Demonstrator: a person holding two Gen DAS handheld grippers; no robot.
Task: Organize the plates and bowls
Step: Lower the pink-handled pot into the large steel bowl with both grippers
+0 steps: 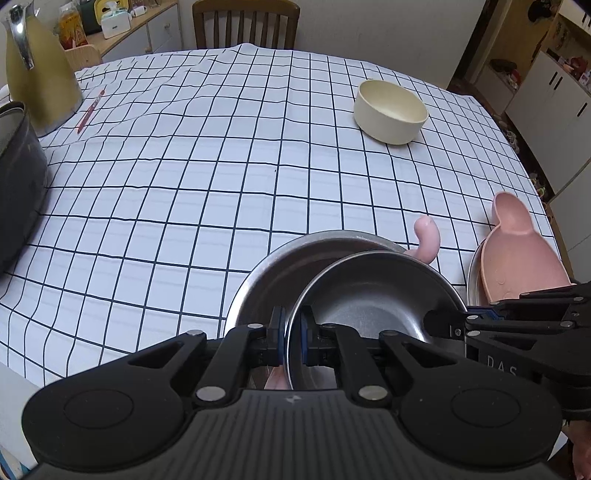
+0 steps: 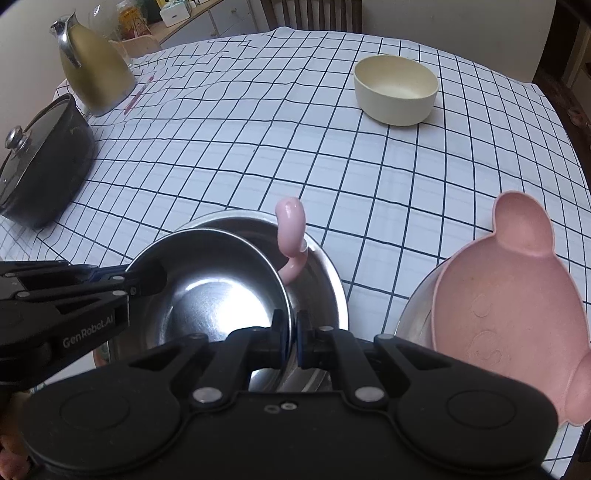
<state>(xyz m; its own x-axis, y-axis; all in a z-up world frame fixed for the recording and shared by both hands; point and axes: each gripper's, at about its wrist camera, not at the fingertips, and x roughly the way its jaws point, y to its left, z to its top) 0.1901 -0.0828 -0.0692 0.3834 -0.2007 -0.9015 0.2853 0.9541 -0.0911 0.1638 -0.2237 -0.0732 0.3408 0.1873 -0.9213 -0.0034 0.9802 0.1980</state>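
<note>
A white tablecloth (image 1: 221, 192) gridded with dark lines is spread over the surface. A wooden chair (image 1: 245, 22) is set behind it, flanked by a sideboard (image 1: 155, 29) and white cabinets (image 1: 554, 85).

A shiny steel bowl (image 1: 373, 295) is hanging tilted above a second, wider steel bowl (image 1: 280, 273), which is sitting on the checked desk (image 1: 184, 184) with a curved pink handle (image 1: 426, 240) poking up from beneath it at its far edge. Just beside the pair, a pink bear-eared plate (image 2: 509, 306) is resting in a steel dish (image 2: 413, 314). Well apart, toward the desk's far side, a cream straight-walled bowl (image 2: 395, 88) is standing upright and empty.
</note>
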